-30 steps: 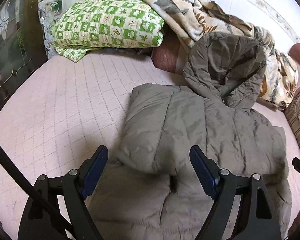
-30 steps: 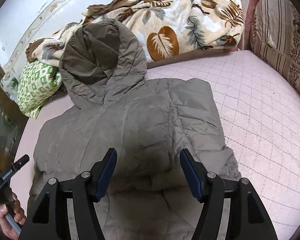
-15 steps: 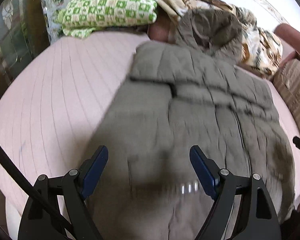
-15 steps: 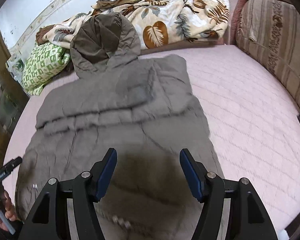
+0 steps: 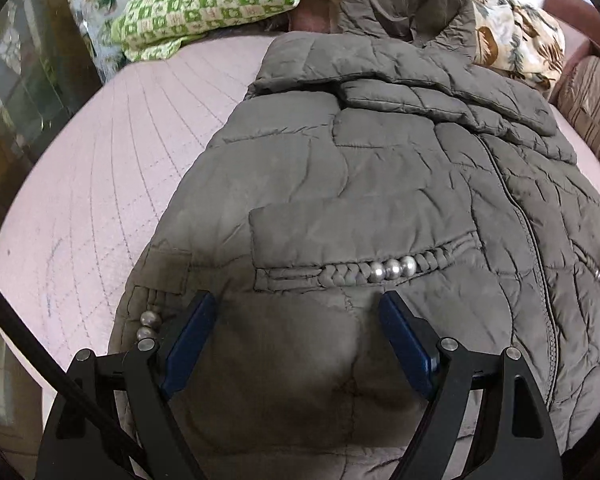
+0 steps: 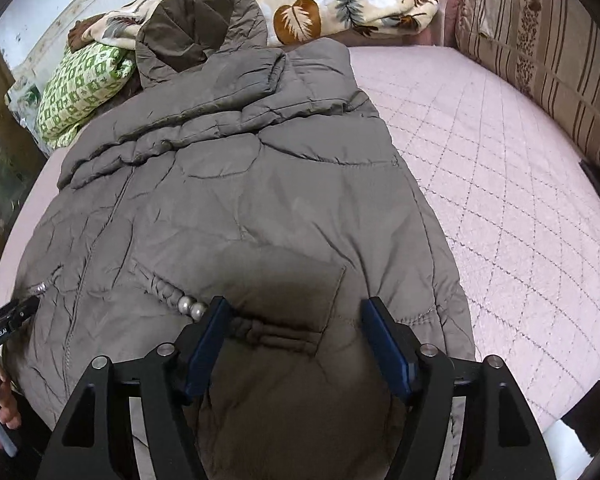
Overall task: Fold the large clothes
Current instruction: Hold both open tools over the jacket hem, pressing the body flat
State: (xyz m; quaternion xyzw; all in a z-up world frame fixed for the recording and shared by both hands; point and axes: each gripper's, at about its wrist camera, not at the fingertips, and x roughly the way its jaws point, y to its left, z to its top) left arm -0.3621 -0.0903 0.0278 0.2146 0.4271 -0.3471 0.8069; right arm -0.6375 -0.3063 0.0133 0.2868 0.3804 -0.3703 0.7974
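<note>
A large grey-brown quilted hooded coat (image 5: 380,168) lies front up on the pink bed, sleeves folded across the chest and hood (image 5: 408,4) at the far end. It also shows in the right wrist view (image 6: 236,184). My left gripper (image 5: 296,340) is open and empty, low over the coat's left hem below a pocket with silver beads (image 5: 392,268). My right gripper (image 6: 294,340) is open and empty, low over the right hem by the other pocket (image 6: 284,292).
The pink quilted bed cover (image 6: 500,168) spreads to both sides. A green patterned pillow (image 5: 208,0) and a leaf-print blanket (image 6: 340,0) lie at the head. A striped cushion (image 6: 540,40) stands on the right, a dark cabinet (image 5: 16,80) on the left.
Both grippers have drawn back from the coat's folded chest to its hem. The lower coat with pockets and beads is in view. Both stay open.
</note>
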